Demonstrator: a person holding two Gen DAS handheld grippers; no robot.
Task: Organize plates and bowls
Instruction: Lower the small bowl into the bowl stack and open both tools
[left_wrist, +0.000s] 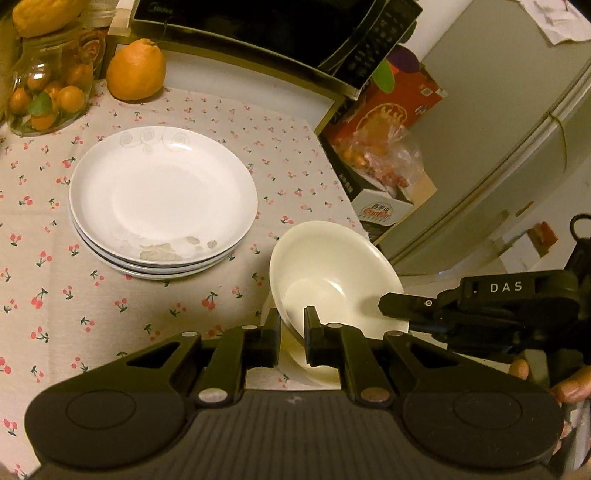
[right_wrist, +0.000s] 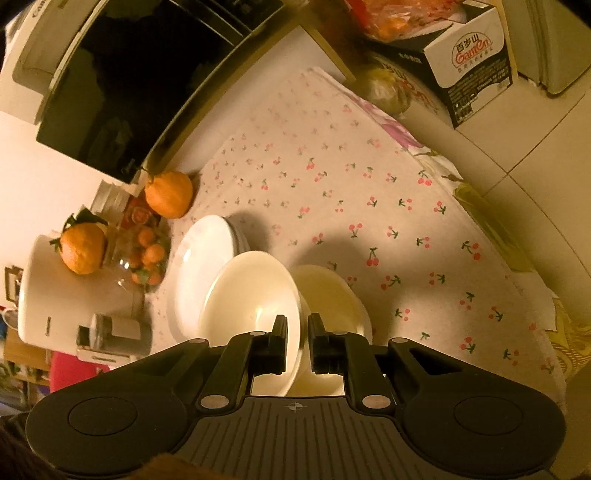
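Note:
A stack of white plates (left_wrist: 162, 195) lies on the cherry-print tablecloth (left_wrist: 55, 295); in the right wrist view the plates (right_wrist: 199, 266) show at left of centre. A white bowl (left_wrist: 332, 280) is tilted near the table's right edge, and my left gripper (left_wrist: 291, 326) is shut on its near rim. My right gripper (left_wrist: 384, 306) comes in from the right and meets that bowl's right rim. In the right wrist view the right gripper (right_wrist: 298, 330) is shut on the rim of a tilted white bowl (right_wrist: 251, 306). A second cream bowl (right_wrist: 328, 295) sits just to its right.
A large orange (left_wrist: 136, 70) and a glass jar of small oranges (left_wrist: 48, 92) stand at the back left, before a black microwave (left_wrist: 277, 26). A printed box (right_wrist: 469, 62) and a fridge (left_wrist: 498, 129) are off the table's right edge. A white kettle (right_wrist: 74, 295) stands left.

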